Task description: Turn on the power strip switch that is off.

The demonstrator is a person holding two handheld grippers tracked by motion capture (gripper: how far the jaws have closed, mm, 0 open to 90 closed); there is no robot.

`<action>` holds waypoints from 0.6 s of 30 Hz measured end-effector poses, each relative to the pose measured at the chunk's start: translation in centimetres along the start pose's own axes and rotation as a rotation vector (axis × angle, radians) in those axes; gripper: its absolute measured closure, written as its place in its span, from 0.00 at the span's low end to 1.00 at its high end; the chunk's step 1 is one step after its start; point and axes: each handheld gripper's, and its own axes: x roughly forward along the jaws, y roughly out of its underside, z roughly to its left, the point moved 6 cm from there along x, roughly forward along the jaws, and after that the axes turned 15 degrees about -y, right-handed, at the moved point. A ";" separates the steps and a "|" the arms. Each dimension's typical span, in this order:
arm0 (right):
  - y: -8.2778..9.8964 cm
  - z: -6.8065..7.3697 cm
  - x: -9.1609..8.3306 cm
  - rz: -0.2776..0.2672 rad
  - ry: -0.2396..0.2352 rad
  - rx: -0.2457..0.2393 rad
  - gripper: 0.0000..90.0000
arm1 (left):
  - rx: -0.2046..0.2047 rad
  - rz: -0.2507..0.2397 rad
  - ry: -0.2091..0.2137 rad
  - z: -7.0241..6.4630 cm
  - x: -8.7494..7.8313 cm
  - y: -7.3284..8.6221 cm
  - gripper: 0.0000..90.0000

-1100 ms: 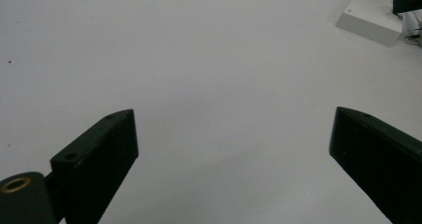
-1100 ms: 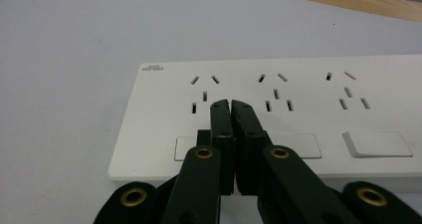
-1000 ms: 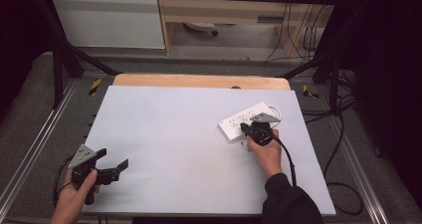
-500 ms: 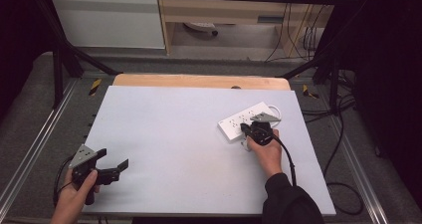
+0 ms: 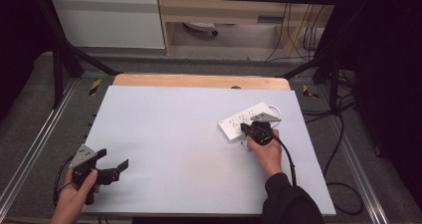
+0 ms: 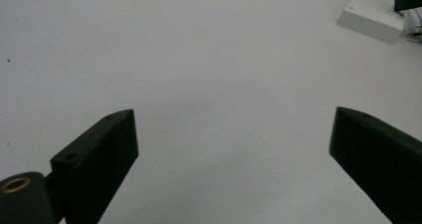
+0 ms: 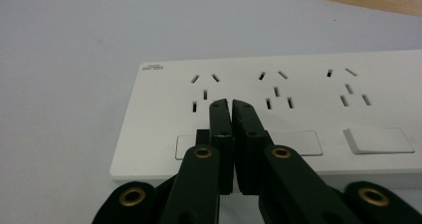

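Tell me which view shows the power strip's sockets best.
The right gripper view: the white power strip sits close up, socket holes and rocker switches distinct behind the shut right tool. The high view shows the whole strip, small. The left gripper view catches just one corner.

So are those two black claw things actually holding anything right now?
No. The right gripper is shut with nothing between its jaws, its tips over the white power strip. The left gripper is open above the bare table.
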 end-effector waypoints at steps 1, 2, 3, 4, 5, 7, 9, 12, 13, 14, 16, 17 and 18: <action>0.0 0.0 0.0 0.001 0.001 -0.002 0.98 | 0.000 0.001 0.000 0.0 0.0 0.0 0.06; 0.0 0.0 0.0 0.002 0.001 0.001 0.98 | 0.001 0.001 0.000 0.0 0.0 0.0 0.06; 0.0 0.0 0.0 0.002 0.002 0.000 0.98 | 0.001 0.001 0.000 0.0 0.0 0.0 0.06; 0.0 0.0 0.0 0.003 0.001 -0.001 0.98 | 0.001 0.002 -0.001 0.0 0.0 0.0 0.06; 0.0 0.0 0.0 0.002 0.001 0.000 0.98 | 0.001 0.002 -0.001 0.0 0.0 0.0 0.06; 0.0 0.0 0.0 0.001 0.001 -0.004 0.98 | 0.001 0.002 -0.001 0.0 0.0 0.0 0.06; 0.0 0.0 0.0 0.001 0.001 -0.004 0.98 | 0.001 0.002 -0.002 0.0 0.0 0.0 0.06; 0.0 0.0 0.0 0.001 0.000 -0.003 0.98 | -0.001 0.003 0.000 0.0 0.0 0.0 0.06; 0.0 0.0 0.0 0.002 0.000 -0.003 0.98 | 0.000 0.003 0.000 0.0 0.0 0.1 0.06; 0.0 0.0 0.0 0.002 0.000 -0.003 0.98 | 0.002 0.003 -0.002 0.0 0.0 0.1 0.06; 0.0 0.0 0.0 0.003 -0.001 -0.003 0.99 | 0.003 0.003 -0.002 0.0 0.0 0.1 0.06; 0.1 0.0 0.0 0.021 0.004 0.004 1.00 | 0.003 0.003 -0.002 0.0 0.0 0.1 0.06; 0.2 -0.1 0.0 0.012 0.005 -0.002 1.00 | 0.004 0.004 -0.003 0.0 0.0 0.1 0.06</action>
